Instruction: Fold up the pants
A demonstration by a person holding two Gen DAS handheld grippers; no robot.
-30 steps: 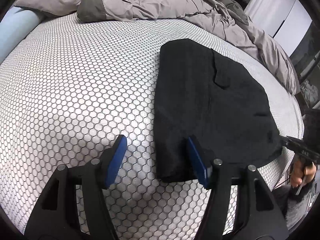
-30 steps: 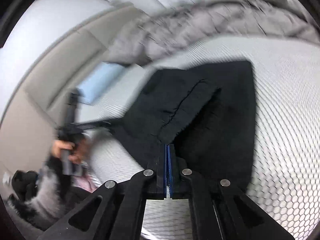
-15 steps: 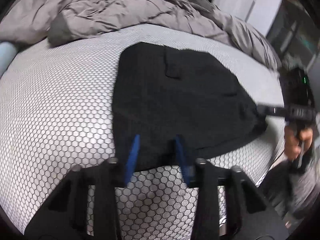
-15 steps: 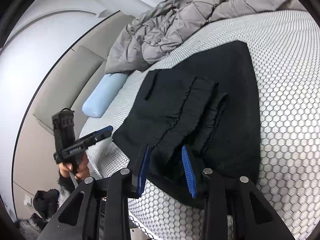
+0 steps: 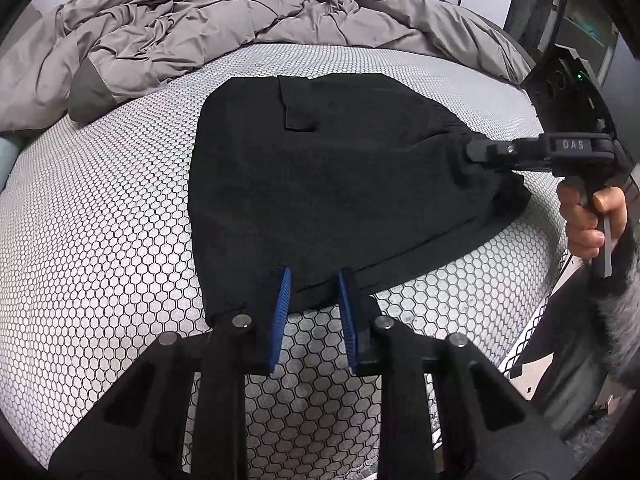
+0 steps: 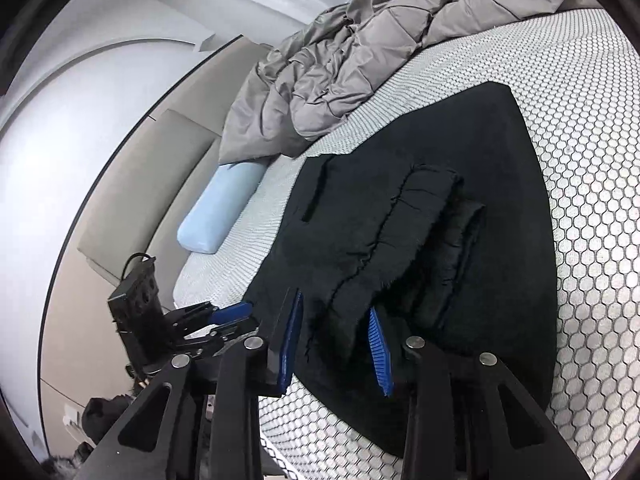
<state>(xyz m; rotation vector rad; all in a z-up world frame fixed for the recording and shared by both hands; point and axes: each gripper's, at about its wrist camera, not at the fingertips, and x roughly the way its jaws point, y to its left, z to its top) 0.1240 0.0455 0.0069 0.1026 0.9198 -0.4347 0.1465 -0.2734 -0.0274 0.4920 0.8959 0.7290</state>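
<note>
Two grippers work one pair of black pants (image 5: 328, 184) on a honeycomb-print mattress (image 5: 100, 220). Pants lie folded flat, centre of the left wrist view, pocket flap toward the top, near hem running diagonally from lower centre up to the right edge.

Left gripper (image 5: 312, 312) sits at lower centre — blue pads a small gap apart and closing, tips straddling the near hem, not yet pressing on cloth.

Right gripper (image 6: 334, 344) at lower centre of its own view — jaws closing with a ridge of bunched waistband cloth between the pads; pads look apart from it, contact hard to tell. In the left view it comes in from the right edge (image 5: 500, 152), tip at the pants' right corner, a hand (image 5: 592, 220) on its handle.

Open room: wide bare mattress left of the pants in the left view, and a strip of mattress along the right side of the right view. Grey duvet (image 5: 240, 24) crumpled along the top, well apart from the pants. Blue pillow (image 6: 220, 212) at the mattress's left edge in the right view, beside a beige headboard (image 6: 132, 184).
</note>
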